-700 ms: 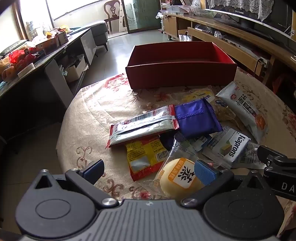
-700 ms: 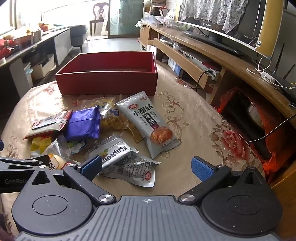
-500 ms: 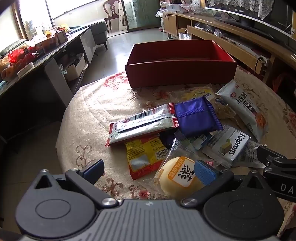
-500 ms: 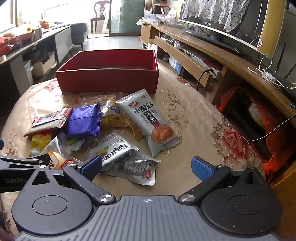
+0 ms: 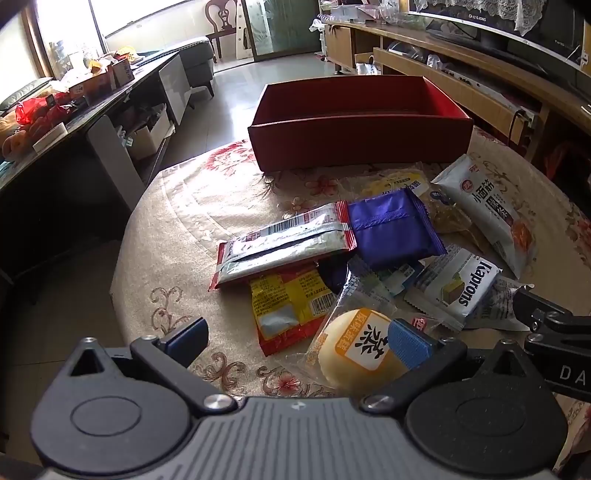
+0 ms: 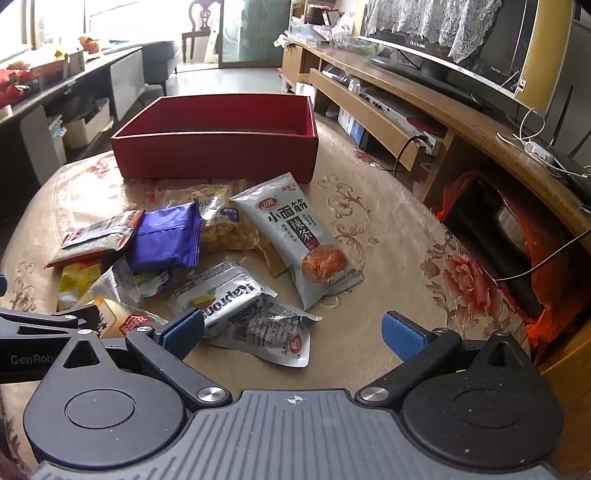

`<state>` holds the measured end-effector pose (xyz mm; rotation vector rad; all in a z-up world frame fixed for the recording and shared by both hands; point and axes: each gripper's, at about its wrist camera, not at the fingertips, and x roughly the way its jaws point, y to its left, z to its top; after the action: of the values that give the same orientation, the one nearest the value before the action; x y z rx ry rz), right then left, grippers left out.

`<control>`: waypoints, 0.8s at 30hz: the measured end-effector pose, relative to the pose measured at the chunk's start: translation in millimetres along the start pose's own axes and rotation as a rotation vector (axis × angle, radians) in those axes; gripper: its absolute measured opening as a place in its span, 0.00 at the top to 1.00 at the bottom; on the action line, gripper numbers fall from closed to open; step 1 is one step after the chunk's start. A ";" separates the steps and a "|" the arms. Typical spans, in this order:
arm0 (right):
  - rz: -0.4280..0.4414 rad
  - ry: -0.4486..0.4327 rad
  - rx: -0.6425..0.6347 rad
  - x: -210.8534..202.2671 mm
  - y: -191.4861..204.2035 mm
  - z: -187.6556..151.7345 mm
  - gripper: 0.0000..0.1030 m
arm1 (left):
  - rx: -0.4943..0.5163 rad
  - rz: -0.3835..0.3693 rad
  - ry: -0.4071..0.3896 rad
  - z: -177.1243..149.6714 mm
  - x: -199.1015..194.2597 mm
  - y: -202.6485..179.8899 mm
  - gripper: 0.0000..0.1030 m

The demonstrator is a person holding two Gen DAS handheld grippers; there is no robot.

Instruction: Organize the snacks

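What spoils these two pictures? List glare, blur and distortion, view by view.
Left wrist view: window blown out white, left side of the room in deep shadow, fisheye bending the red box. Right wrist view: overexposed upper left, silver packet sharp, table edge curved.

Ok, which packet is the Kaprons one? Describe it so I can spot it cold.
Start at the red box on the round table and come toward the camera through the snack pile. The Kaprons packet is silver and lies just ahead of the right claw, on a crumpled silver wrapper. Only it carries large black Latin lettering.
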<state>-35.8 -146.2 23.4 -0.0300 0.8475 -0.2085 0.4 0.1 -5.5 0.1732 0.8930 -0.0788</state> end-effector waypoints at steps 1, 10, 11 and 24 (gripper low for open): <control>0.000 0.001 -0.001 0.1 -0.4 0.1 0.00 | 0.001 0.000 0.001 -0.4 0.1 0.0 0.01; -0.005 0.015 -0.011 3.4 1.0 -1.1 0.00 | 0.013 0.001 0.008 -1.0 -0.4 -1.3 0.01; -0.005 0.016 -0.011 3.5 0.9 -1.1 0.00 | 0.015 0.003 0.009 0.0 0.2 -2.2 0.01; -0.003 0.029 -0.016 5.4 1.0 -1.2 0.00 | 0.017 0.005 0.014 -0.1 0.3 -2.2 0.01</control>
<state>-33.0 -146.1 18.5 -0.0438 0.8785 -0.2053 0.2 -2.0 -6.1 0.1923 0.9061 -0.0804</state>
